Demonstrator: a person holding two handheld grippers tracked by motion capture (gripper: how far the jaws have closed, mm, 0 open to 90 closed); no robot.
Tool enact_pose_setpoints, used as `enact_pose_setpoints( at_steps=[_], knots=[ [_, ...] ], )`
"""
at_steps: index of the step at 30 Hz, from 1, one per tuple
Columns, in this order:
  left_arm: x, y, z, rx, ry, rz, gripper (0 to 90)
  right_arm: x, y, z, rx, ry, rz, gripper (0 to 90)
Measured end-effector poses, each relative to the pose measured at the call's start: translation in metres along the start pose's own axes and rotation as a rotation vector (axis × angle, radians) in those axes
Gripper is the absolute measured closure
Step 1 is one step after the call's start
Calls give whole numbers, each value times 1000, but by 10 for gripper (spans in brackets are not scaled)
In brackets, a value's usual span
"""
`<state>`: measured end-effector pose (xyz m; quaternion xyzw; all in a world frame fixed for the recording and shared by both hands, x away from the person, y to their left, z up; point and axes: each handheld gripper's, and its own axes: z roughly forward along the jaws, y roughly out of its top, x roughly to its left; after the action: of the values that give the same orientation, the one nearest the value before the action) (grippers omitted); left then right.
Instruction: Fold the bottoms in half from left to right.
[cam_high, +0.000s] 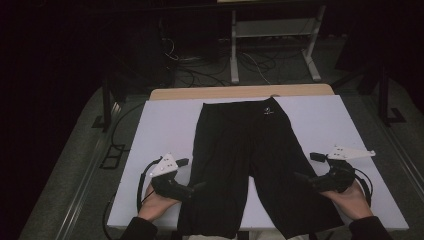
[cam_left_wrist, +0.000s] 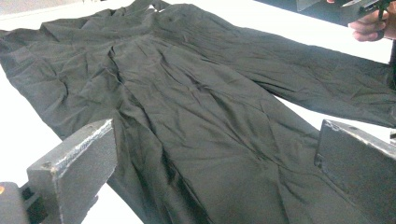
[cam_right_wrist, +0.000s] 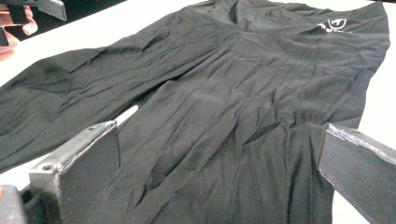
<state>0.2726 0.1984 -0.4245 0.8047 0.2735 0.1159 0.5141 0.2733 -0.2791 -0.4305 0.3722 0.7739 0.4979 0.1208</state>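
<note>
My left gripper (cam_high: 192, 176) has its jaws spread wide with nothing clamped; the right gripper (cam_high: 306, 168) likewise stands wide and empty. Between them lie the black shorts (cam_high: 250, 160), flat on the white worktop (cam_high: 160, 130), one leg hem just ahead of each gripper, waistband at the far end with a small white logo (cam_high: 267, 110).
</note>
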Motion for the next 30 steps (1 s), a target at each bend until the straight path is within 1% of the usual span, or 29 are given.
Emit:
enact_pose_setpoints(
  at_steps=[10,15,21,23,27,30],
  knots=[
    [0,1,-1,-8,3,0,0,1,0,-1,-5,-7,-5,0],
    [0,1,-1,-9,1,0,0,1,0,1,9,-10,0,0],
    [0,1,0,-5,3,0,0,2,1,2,12,-18,-4,0],
    [0,0,0,-5,4,-3,0,3,4,3,13,-20,-5,0],
    [0,0,0,-6,8,-6,0,8,12,5,34,-35,-33,0],
    [0,0,-1,-6,9,-8,0,12,19,6,39,-28,-43,0]
  ],
)
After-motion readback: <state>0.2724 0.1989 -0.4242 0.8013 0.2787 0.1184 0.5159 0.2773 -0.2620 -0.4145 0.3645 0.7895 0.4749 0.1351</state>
